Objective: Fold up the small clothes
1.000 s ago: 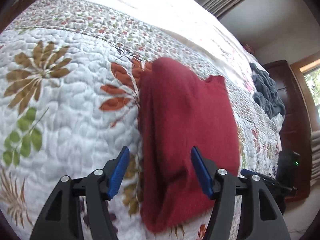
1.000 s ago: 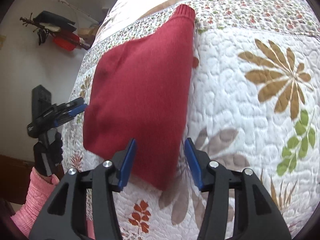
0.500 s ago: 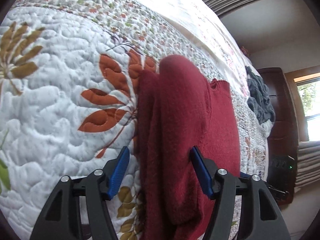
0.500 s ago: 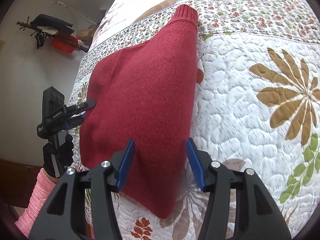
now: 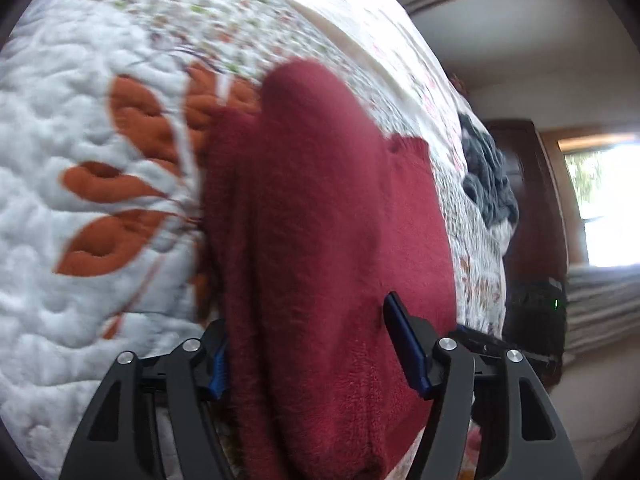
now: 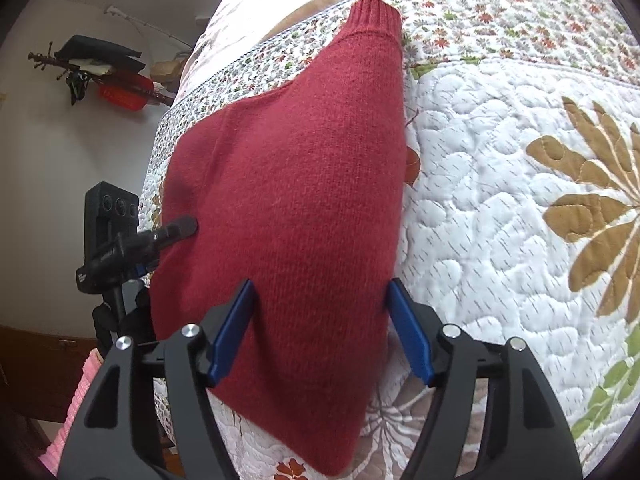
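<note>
A dark red knit sweater (image 6: 296,208) lies folded lengthwise on the floral quilt (image 6: 500,200), its ribbed cuff (image 6: 374,16) pointing to the far side. My right gripper (image 6: 320,334) is open and straddles the sweater's near right corner, one blue pad over the fabric and the other at its right edge. In the left wrist view, the same sweater (image 5: 320,220) fills the centre. My left gripper (image 5: 312,354) is open around its thick folded end; the left pad is partly hidden behind the fabric. From the right wrist view, the left gripper's fingertip (image 6: 180,226) touches the sweater's left edge.
A grey garment (image 5: 488,176) lies farther along the bed. Dark wooden furniture (image 5: 532,208) and a bright window (image 5: 608,200) stand beyond it. A red bag hangs on a wall rack (image 6: 120,94). A pink sleeve (image 6: 76,396) shows beside the bed edge.
Both grippers have come forward and lower onto the sweater. The left one now has the folded end between its open jaws; the right one straddles the near corner.
</note>
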`<action>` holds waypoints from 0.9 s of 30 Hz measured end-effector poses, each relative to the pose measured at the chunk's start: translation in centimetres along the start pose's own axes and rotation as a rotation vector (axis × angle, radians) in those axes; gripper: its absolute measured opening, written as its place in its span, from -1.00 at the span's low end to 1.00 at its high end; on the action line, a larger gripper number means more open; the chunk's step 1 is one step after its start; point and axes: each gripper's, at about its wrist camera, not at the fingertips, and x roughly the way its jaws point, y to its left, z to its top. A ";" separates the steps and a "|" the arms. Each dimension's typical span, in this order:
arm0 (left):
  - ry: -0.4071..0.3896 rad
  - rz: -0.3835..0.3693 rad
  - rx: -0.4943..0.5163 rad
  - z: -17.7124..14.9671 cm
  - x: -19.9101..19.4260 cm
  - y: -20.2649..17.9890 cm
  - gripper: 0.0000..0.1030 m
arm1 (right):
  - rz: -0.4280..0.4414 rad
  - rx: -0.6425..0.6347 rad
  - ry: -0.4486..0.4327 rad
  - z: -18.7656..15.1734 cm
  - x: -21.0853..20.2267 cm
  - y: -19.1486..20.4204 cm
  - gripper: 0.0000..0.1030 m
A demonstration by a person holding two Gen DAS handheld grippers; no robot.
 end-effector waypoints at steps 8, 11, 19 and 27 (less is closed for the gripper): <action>0.016 -0.029 -0.008 0.4 1.7 -0.4 -0.01 | 0.081 0.078 0.027 1.6 3.4 -1.3 0.34; -0.010 -0.039 -0.004 0.0 1.5 -0.7 -0.17 | 0.109 0.066 0.009 1.1 2.8 -1.3 -0.04; -0.018 -0.124 0.013 -2.1 0.4 -3.2 -0.24 | 0.152 0.012 -0.031 -1.4 -2.6 -0.3 -0.20; 0.014 -0.220 0.065 -9.1 0.8 -10.3 -0.24 | 0.149 -0.009 -0.061 -8.8 -11.8 -2.8 -0.20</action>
